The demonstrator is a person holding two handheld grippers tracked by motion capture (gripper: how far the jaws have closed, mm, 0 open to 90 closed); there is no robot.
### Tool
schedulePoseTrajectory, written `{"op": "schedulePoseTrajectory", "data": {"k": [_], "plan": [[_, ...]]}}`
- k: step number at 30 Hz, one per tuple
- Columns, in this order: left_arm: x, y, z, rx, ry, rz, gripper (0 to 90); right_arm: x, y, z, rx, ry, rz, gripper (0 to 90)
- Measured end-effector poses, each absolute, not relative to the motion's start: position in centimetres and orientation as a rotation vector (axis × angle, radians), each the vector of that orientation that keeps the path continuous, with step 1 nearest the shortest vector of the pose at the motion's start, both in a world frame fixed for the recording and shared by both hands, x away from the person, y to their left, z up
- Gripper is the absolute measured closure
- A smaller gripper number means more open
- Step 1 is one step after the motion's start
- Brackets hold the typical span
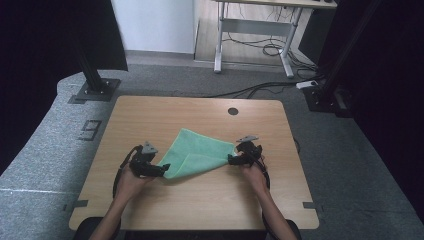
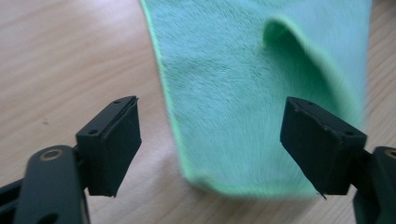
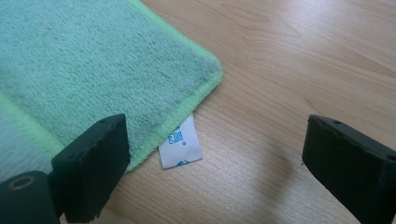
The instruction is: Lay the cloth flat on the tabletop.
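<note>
Your left tool [image 2: 210,154] stands with its jaws apart, the folded end of the green cloth [image 2: 261,93] lying between them but not pinched; nothing presses on the fabric. Your right tool [image 3: 210,172] is also apart, its jaws straddling bare wood just off the cloth's corner [image 3: 205,70], with the small white label [image 3: 181,147] poking out from under the hem between them.

The cloth lies flat on the counter [image 1: 200,200], folded into a rough triangle between your two hands, a little nearer your side than the middle.

What could go wrong, as I judge it: if you close the left tool as it stands, you may catch one layer of the fold and not the rest, and the cloth would open as you lift. A raised ripple sits farther up the fabric in the left gripper view; dragging could bunch it more. On the right, closing now may grab the label alone, or nothing, since one jaw sits over the hem and the other over wood. A label grip would likely slip or twist the corner.

Room is generous: open wood lies on every side of the cloth, and the counter's edges are well apart from both tools. The dark round hole [image 1: 233,111] near the far edge is well clear.
</note>
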State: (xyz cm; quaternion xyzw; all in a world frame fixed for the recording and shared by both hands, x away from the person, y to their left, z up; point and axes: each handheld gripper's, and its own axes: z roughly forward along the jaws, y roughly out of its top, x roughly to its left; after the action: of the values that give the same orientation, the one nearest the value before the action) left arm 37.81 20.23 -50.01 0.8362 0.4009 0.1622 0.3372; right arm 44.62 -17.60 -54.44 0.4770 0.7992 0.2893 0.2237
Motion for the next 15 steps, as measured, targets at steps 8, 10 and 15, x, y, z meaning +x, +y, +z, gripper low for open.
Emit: {"op": "schedulePoseTrajectory", "data": {"k": [8, 10, 15], "plan": [[39.1, 20.9, -51.2, 2.198, 1.05, 0.431, 18.7, 44.1, -16.9, -53.1, 1.277, 2.235, 0.865, 7.7], [39.7, 20.8, -51.9, 2.218, 1.053, 0.436, 18.7, 43.9, -16.3, -52.7, 1.261, 2.255, 0.89, 7.7], [40.5, 21.0, -53.7, 2.265, 1.087, 0.455, 18.7, 43.1, -14.3, -52.3, 1.201, 2.337, 0.925, 7.1]]}}
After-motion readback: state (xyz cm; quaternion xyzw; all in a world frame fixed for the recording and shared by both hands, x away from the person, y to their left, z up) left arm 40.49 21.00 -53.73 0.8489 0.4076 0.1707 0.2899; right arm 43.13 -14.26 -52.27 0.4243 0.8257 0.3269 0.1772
